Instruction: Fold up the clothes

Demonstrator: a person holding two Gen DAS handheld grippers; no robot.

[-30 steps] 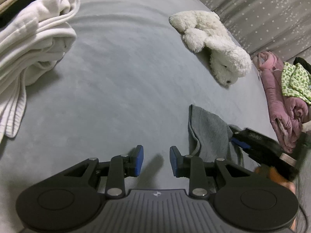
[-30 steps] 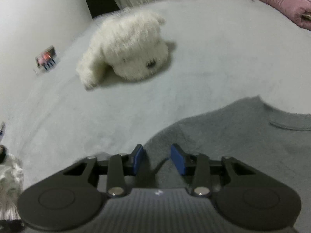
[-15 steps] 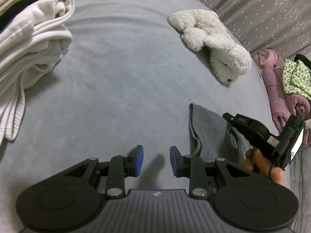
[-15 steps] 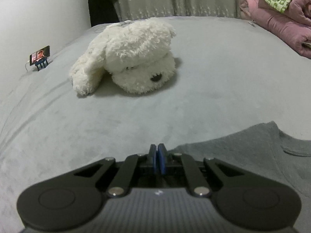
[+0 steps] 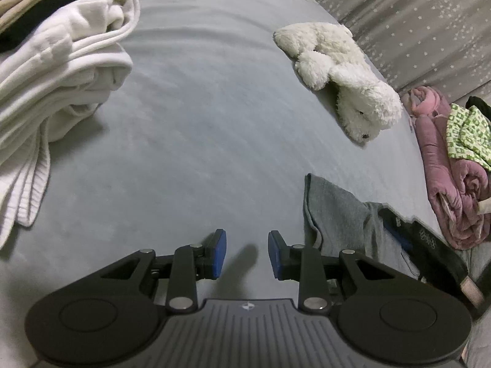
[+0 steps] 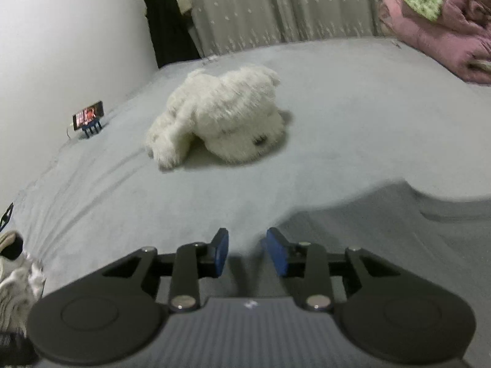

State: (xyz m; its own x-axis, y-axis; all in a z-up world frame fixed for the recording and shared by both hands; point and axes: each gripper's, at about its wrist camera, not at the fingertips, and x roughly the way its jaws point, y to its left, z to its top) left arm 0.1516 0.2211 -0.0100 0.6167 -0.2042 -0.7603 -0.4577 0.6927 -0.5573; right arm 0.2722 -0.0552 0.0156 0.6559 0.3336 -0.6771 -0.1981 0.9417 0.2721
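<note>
Your left gripper hangs over bare grey bedsheet, its blue pads partly apart with nothing between them. Your right gripper has just been opening; its pads now stand partly apart too, empty, at the edge of the soft grey knit garment. That garment lies flat on the bed in front of your right hand, its neckline visible at the far right of the right wrist view. From the left wrist view it shows as a narrow folded strip just right of your left gripper.

The cloth looks light, limp and thin, so it will probably drape and slide rather than hold shape. Pinch a hem or shoulder corner, not the middle.

A fluffy white plush dog lies beyond it, well apart.
</note>
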